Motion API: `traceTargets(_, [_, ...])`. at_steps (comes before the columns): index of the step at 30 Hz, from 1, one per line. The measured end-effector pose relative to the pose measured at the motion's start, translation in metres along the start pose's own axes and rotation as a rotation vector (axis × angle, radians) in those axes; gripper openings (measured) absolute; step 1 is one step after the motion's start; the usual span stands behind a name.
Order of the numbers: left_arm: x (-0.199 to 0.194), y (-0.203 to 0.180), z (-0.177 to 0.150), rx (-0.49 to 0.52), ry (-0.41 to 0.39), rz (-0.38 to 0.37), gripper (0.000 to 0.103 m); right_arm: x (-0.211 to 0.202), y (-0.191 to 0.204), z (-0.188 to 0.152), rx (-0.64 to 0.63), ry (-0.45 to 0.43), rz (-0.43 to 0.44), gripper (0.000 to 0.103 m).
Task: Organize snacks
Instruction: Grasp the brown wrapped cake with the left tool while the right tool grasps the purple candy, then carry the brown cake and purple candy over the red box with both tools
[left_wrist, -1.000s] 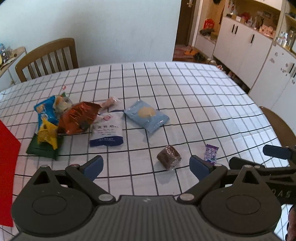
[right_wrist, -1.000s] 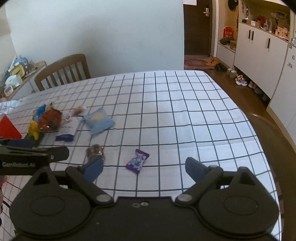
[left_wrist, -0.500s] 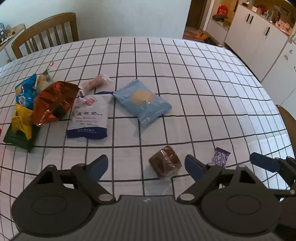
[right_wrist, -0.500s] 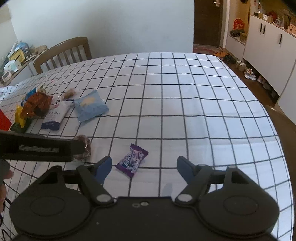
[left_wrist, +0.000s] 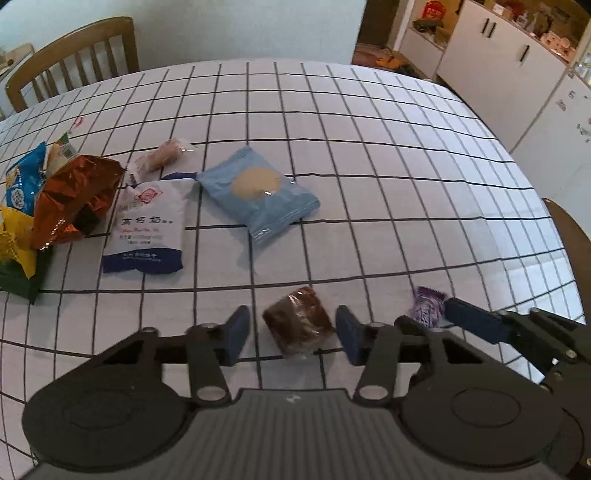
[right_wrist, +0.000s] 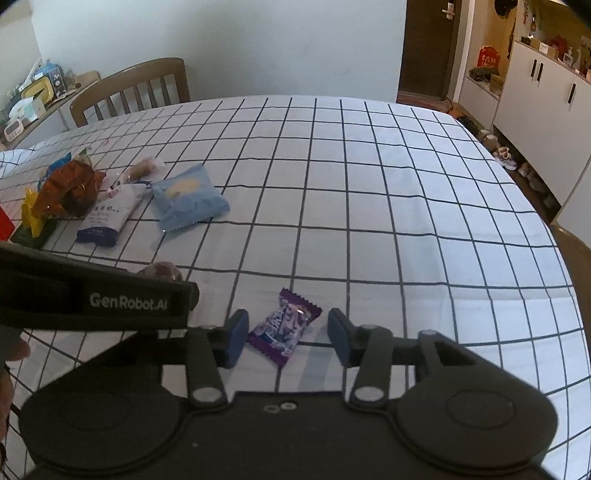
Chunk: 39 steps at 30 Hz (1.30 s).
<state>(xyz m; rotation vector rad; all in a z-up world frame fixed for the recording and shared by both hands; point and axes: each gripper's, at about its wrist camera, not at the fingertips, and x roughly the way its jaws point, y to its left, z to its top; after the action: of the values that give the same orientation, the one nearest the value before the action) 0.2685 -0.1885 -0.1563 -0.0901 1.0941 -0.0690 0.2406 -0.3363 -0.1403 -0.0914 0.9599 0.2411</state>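
Jaws now closing around brown cake (left_wrist: 298, 320), candy (right_wrist: 283, 325)

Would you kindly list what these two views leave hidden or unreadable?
- Brown wrapped cake, right wrist view: mostly hidden behind the left gripper's finger.
- Purple candy, left wrist view: lower part covered by the right gripper.
- Green packet, left wrist view: cut off by the left edge, buried under the yellow bag.
- White milk packet's print, right wrist view: too small.

Soft daylight, fisheye warp, perhaps blur
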Motion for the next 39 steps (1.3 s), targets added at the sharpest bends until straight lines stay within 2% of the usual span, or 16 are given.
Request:
traceTargets(2, [-0.002,0.000,-0.002,0.012,-0.006,-0.004,0.041,0.000,0.001,0.000,-0.002,0.002,-0.011,0.028])
traceTargets(7, [-0.006,0.007,-0.008,0.023,-0.014,-0.017,0.040,-0.005,0.001,-0.003,-0.001,-0.007,-0.010,0.018])
traceTargets(14, [-0.023,0.017,-0.018,0.019,-0.028,-0.035,0.040,-0.018,0.005,-0.008,0.004,-0.012,-0.002,0.017])
traceTargets(22, [-0.060,0.035,-0.030,-0.001,-0.066,-0.061,0.040,-0.048,0.021,-0.009,-0.007,-0.039,0.033,0.017])
traceTargets(32, [-0.109,0.079,-0.049,-0.036,-0.093,-0.055,0.040,-0.099,0.074,-0.007,-0.062,-0.088,0.091,0.017])
traceTargets(39, [-0.145,0.113,-0.058,-0.025,-0.127,-0.041,0.040,-0.124,0.122,-0.002,-0.089,-0.119,0.123,0.017])
